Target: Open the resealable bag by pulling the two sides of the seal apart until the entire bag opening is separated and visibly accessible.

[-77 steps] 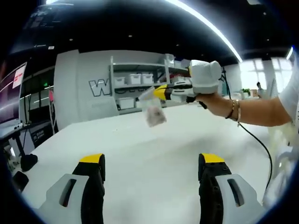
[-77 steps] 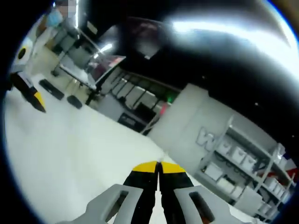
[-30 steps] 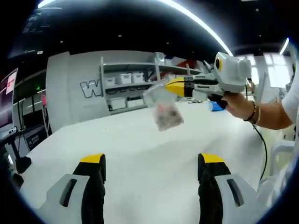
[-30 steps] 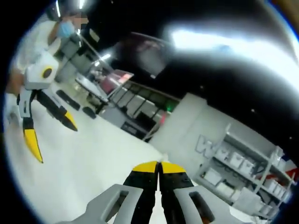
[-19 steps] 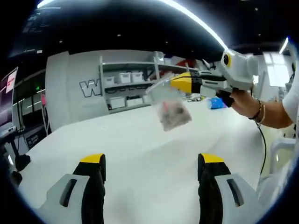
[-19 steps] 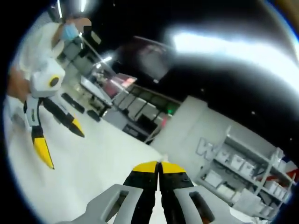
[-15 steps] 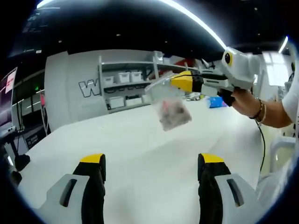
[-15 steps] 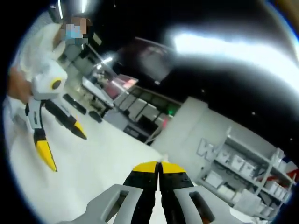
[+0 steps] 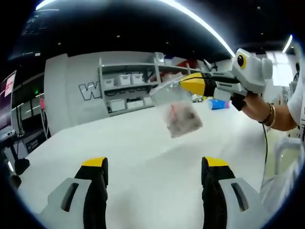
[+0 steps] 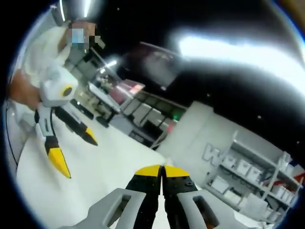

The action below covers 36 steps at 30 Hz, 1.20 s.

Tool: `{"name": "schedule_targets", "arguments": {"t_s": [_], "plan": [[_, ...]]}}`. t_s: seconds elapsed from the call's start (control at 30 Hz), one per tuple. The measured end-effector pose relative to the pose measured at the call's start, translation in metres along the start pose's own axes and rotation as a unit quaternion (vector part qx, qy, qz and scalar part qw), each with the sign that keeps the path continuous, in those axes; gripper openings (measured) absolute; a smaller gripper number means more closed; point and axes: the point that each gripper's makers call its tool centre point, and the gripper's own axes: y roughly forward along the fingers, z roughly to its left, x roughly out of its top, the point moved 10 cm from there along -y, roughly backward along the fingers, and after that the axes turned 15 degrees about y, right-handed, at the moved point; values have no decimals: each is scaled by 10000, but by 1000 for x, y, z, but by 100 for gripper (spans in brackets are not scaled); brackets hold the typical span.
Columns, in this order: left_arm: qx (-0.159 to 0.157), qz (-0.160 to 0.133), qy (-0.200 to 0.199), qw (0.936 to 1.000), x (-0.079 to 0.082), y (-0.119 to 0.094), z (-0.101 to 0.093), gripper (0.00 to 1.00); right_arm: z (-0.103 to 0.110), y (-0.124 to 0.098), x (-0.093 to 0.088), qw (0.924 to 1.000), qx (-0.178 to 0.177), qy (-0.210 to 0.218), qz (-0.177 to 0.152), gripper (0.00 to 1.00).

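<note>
Bag: the resealable bag [image 9: 178, 112] hangs in the air above the white table [image 9: 143, 157], in the left gripper view; clear plastic, with pinkish-grey contents bunched in its lower part
Bag axis: long axis tilted, the seal edge up top running toward the yellow tips, the weighted bottom pointing down and to the right in the view
Right gripper: the right gripper [image 9: 183, 85] comes in from the right of the left gripper view, a hand [image 9: 255, 106] behind it; its jaws are clenched on the bag's top edge; in the right gripper view its own yellow tips [image 10: 162, 171] are pressed together, the bag itself not made out between them
Left gripper: the left gripper [image 9: 155, 164] is low in its own view, jaws spread wide, gripping nothing, well apart from the bag; in the right gripper view it hangs at the left [image 10: 76, 150], prongs splayed over the table
Beyond: shelving [image 9: 128, 90] with white bins against a grey wall
</note>
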Motion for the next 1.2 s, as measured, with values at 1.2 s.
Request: {"name": "schedule_targets", "arguments": {"t_s": [1.2], "plan": [[15, -16, 97, 10000, -1, -10, 3, 76, 47, -39, 16, 9934, 507, -1001, -235, 0]]}}
